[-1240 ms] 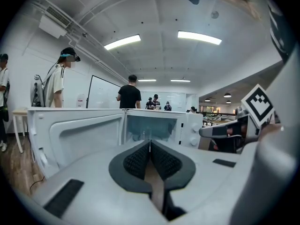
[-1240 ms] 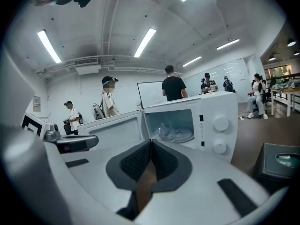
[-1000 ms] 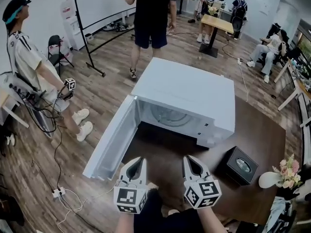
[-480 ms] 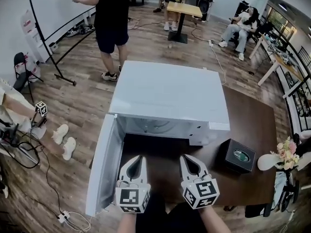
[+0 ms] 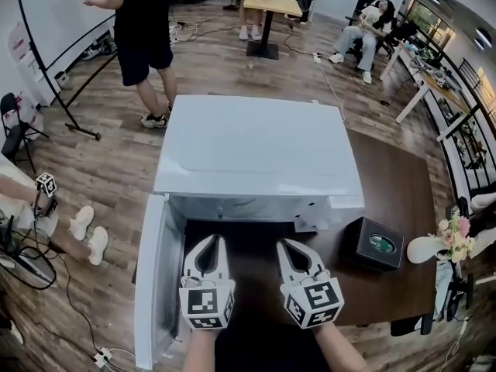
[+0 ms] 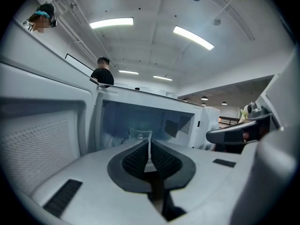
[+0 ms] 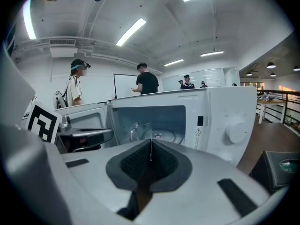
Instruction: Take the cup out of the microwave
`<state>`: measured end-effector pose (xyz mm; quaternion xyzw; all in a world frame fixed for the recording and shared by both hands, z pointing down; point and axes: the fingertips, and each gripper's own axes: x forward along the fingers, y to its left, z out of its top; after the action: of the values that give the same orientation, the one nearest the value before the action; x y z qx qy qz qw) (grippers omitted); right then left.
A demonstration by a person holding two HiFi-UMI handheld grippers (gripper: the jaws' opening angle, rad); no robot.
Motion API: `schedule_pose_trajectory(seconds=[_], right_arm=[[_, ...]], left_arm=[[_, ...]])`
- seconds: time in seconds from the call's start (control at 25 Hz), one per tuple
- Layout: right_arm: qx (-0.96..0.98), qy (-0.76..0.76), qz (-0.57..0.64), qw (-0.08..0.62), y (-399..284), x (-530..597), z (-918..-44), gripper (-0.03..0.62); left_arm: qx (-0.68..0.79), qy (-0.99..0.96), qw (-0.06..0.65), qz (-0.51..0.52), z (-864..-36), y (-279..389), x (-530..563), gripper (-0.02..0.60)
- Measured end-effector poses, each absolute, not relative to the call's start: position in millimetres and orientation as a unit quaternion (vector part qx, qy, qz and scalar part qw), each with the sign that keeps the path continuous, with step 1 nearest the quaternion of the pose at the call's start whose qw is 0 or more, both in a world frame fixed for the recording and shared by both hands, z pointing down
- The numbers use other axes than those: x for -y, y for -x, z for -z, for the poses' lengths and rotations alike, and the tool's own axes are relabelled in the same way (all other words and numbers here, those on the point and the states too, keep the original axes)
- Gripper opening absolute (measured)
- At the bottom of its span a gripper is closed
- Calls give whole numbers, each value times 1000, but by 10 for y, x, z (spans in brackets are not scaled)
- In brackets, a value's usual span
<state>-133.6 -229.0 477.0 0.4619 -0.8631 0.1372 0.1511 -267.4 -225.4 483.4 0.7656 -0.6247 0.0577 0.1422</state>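
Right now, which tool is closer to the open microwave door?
The left tool, beside the door swung out leftward; the right tool sits farther away.

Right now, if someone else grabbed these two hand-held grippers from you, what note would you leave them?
Left gripper: jaws shut, empty, in front of the open cavity.
Right gripper: jaws shut, empty, beside the left one.
White microwave sits on the dark brown table; its door is swung open to the left.
Clear glass cup stands inside the cavity, untouched.
Done: door open.
Left: open a gripper, reach in, grip the cup, bring it out.
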Motion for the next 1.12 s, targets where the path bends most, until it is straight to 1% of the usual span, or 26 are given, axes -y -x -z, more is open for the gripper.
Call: schedule_pose_trajectory(seconds=[0.28,0.32,0.4,0.48,0.52,0.56,0.6,0.72,0.84,1.12], right_arm=[[863,-460,-146,148,1395,2443,-4827,-6],[863,-461,-148,148,1392,2452,-4842,-6],[863,-460,-148,149,1379,2458,-4874,-6],[864,-458,-147,152,1369,2466,-4905,-6],[864,-457,-147,153,1367,2479,-4916,-6],[864,-457,-148,152,1363,2494,-4925,-6],[863,-457,-150,151,1359,2507,-4934,-6],[862,-459,-155,151,1344,2537,-4957,-6],[860,-460,-159,154,1330,2567,-4982,-6],[856,-463,-169,156,1285,2656,-5066,-6]], left_arm=[[630,-763,131,-59,-4854,2696,2578,12],[630,-764,129,-59,-4861,2696,2620,36],[625,-767,131,-58,-4894,2671,2698,140],[626,-767,128,-58,-4928,2654,2776,213],[628,-765,126,-58,-4946,2656,2822,259],[631,-763,125,-59,-4970,2662,2872,293],[634,-761,126,-59,-5001,2668,2922,313],[638,-757,129,-59,-5095,2665,3081,342],[644,-753,116,-67,-5151,2653,3235,362],[653,-746,113,-71,-5318,2660,3494,379]])
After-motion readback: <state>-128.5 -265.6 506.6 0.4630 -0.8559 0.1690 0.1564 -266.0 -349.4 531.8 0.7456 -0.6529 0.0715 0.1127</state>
